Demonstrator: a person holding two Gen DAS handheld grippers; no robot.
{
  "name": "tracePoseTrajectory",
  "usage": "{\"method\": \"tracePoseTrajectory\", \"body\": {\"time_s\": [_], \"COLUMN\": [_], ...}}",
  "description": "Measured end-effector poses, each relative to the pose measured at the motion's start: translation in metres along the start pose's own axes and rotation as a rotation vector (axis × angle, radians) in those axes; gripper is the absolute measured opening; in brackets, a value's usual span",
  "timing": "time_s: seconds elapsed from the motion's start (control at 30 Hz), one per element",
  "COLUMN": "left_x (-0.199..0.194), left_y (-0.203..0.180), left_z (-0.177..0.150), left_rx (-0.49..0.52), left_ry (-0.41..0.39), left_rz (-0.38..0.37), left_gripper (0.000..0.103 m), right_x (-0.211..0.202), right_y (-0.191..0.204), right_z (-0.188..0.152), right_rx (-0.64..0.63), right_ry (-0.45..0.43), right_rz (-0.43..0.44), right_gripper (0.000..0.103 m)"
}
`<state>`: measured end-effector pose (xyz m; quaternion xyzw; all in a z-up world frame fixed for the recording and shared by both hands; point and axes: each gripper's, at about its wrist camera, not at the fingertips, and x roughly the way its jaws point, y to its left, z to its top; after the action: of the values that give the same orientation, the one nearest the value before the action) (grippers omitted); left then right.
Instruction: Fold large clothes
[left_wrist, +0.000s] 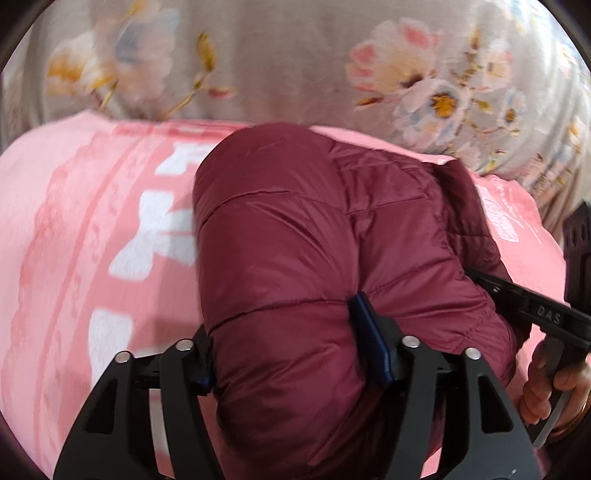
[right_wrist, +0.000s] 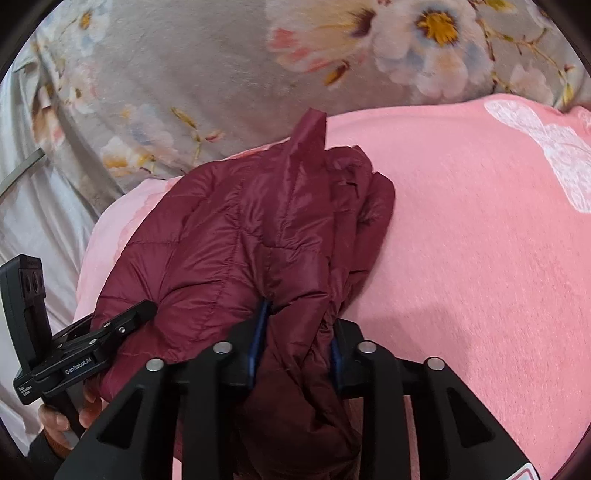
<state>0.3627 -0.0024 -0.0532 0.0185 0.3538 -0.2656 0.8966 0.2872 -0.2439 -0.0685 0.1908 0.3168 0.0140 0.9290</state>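
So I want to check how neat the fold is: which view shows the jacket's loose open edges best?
The right wrist view: the maroon jacket shows its stacked layers and an upturned flap along its right edge. The left wrist view shows mostly the jacket's smooth, rounded quilted back, with those edges barely visible.

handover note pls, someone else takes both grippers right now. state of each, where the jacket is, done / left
Left gripper: jaws around a thick fold of the maroon jacket, blue pads against the fabric.
Right gripper: likewise around a bunched edge of the jacket, pads against the cloth.
How firm either grip is cannot be told.
Jacket: folded over into a puffy bundle on the pink blanket, floral sheet behind it.
Done: jacket doubled over and lying on the blanket.
Left: probably let go, pull both grippers clear, then flatten or tidy the fold, since one corner sticks up at the far end.
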Motion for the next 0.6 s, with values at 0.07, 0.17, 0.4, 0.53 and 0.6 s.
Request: {"method": "tracePoseTrajectory", "body": {"time_s": [0.07,0.17,0.4,0.53,0.6], "left_x": [-0.007,-0.034,-0.082,-0.071,-0.061], "left_y": [0.004,0.011,-0.011,-0.025,-0.024], "left_z": [0.000,-0.002,0.005,-0.015,-0.026], "left_rx": [-0.054,-0.132,-0.140,-0.155,-0.167], "left_ry": [0.048,0.094,0.093,0.128,0.144], "left_rz": [0.056,0.121,0.326,0.364,0.398], "left_gripper": [0.074,0.079,0.085,0.089,0.089], "right_x": [-0.018,-0.056,-0.077,-0.053,-0.044], "right_y": [0.002,0.006,0.059,0.066,0.063], "right_z": [0.000,-0.001,0.009,-0.008,-0.021], "right_rx": [-0.001,-0.007,-0.162,-0.185,-0.189], "right_ry": [-0.001,-0.044,-0.013,0.059,0.076], "right_rz": [-0.036,-0.102,-0.204,-0.290,-0.329], "right_gripper": [0.044,0.045,0.018,0.018,0.018]}}
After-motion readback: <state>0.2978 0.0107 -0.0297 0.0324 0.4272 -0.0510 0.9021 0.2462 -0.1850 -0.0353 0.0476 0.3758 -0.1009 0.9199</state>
